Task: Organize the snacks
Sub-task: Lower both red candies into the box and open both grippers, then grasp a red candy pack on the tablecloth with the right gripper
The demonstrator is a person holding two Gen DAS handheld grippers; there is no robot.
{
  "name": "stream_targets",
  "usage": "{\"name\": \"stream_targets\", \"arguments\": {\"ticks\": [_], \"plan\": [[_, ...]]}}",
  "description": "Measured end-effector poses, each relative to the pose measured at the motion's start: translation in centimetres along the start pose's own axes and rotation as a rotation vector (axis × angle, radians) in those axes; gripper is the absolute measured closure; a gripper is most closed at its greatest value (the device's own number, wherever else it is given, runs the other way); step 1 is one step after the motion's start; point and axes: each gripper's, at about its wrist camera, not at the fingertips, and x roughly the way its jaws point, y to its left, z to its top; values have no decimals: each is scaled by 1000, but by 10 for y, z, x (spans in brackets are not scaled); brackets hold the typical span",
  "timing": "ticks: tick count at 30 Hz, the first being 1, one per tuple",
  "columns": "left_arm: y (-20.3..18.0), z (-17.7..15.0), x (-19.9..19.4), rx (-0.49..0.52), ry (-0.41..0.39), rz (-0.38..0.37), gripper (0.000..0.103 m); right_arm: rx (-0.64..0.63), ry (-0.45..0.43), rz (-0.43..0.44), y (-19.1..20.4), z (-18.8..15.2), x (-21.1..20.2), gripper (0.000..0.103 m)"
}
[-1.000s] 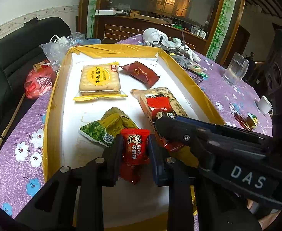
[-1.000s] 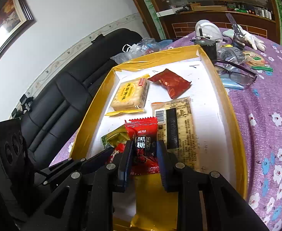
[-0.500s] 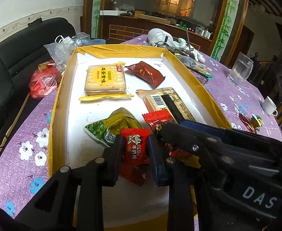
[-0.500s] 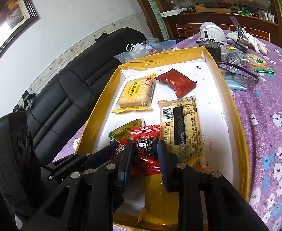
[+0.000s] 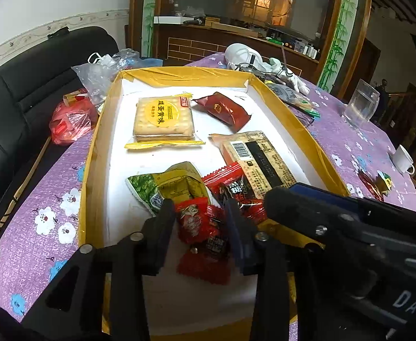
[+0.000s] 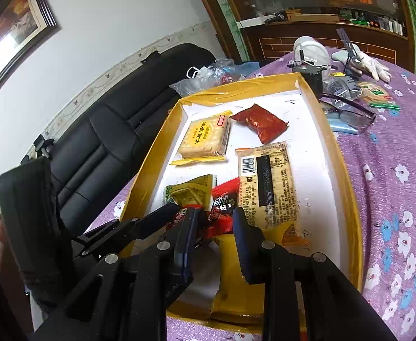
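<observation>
A yellow-rimmed tray [image 5: 94, 147] with a white floor holds several snack packs. My left gripper [image 5: 200, 227] hangs low over its near end. Its jaws are opening, and a red milk candy [image 5: 205, 230] lies tilted and loose between them on the tray floor. My right gripper [image 6: 215, 227] is shut on a red candy with black lettering [image 6: 222, 210]. In the left wrist view that gripper [image 5: 276, 201] reaches in from the right, its candy [image 5: 236, 190] beside a green-yellow pack [image 5: 168, 187].
Farther in the tray lie a cracker pack [image 5: 163, 119], a dark red pack [image 5: 225, 109] and a barcoded brown pack [image 5: 259, 159]. A yellow pack [image 6: 236, 284] lies under the right gripper. A glass [image 5: 359, 105], a cup [image 5: 403, 160] and spectacles [image 6: 347, 110] stand on the purple cloth.
The left jaws have widened and the red milk candy has dropped from upright between the pads to lying loose on the tray floor. The right gripper has sunk a little with its candy.
</observation>
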Motion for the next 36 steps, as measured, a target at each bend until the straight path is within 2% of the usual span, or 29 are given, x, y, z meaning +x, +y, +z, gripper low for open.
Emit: {"name": "stream_targets", "arguments": {"ticks": [1,8,14,17,22,25,28,33,36], "plan": [[0,0,0,1,-1,3,66,3,-3,1,0,0,-2,75],[1,0,-4,-3,-15,0,45,22,-30,-1,-6,-1,-23,75],[4,-1,-11,-18,-45,-39,45,51,-87,-16,-26,-7,-64,75],[3,-3,-18,-13,-60,-64,45,72,-105,-68,-45,-17,-90,75],[-4,-1,-31,-3,-87,-112,45,101,-71,-122,-75,-37,-114,73],[-10,1,-37,7,-105,-132,45,122,-20,-110,-90,-53,-111,68],[-16,0,-40,24,-107,-145,44,85,13,-154,-89,-63,-101,68],[-20,-1,-41,43,-103,-151,44,-5,50,-138,-68,-69,-87,68],[-21,-1,-40,48,-92,-161,44,-82,56,-179,-53,-69,-82,63]]}}
